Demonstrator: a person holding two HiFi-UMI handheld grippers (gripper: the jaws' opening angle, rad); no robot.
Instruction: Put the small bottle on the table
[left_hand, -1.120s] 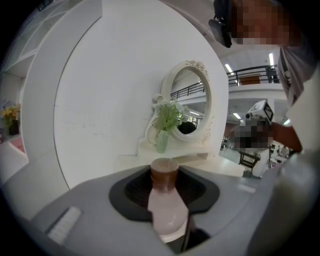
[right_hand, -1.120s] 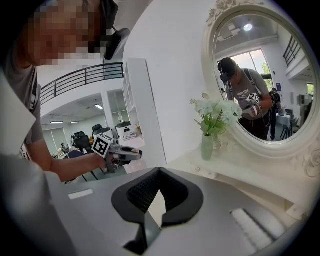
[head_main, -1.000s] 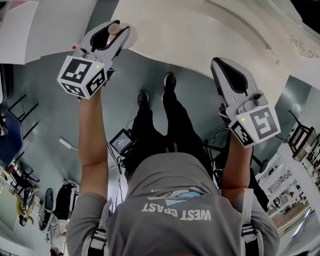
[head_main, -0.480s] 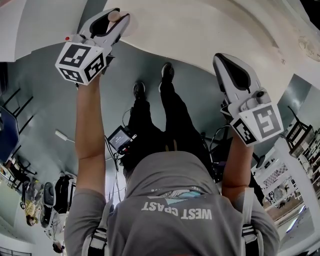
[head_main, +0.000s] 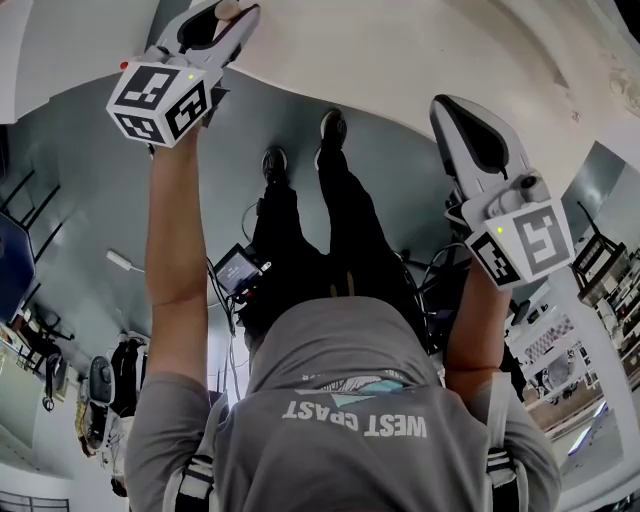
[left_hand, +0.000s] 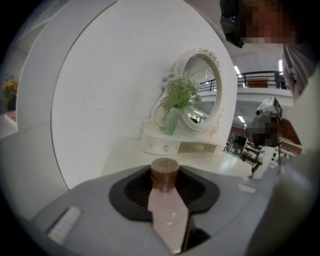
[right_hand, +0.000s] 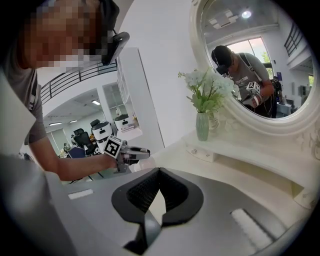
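Observation:
A small pale pink bottle (left_hand: 168, 212) with a brown cap (left_hand: 164, 171) stands upright between the jaws of my left gripper (left_hand: 167, 210), which is shut on it. In the head view the left gripper (head_main: 222, 18) reaches over the edge of the white table (head_main: 400, 60), and only the bottle's cap (head_main: 229, 9) shows. My right gripper (head_main: 457, 118) hangs over the table edge to the right, jaws together and empty. In the right gripper view its jaws (right_hand: 152, 212) meet, with the left gripper (right_hand: 131, 156) seen beyond them.
At the back of the table an ornate white oval mirror (left_hand: 200, 92) stands on a small drawer base (left_hand: 165, 145). A green vase of flowers (right_hand: 202, 125) is beside it. The person's legs and shoes (head_main: 300, 170) are on the grey floor below the table edge.
The left gripper with the bottle has moved up the head view, further over the table. The right gripper has barely shifted.

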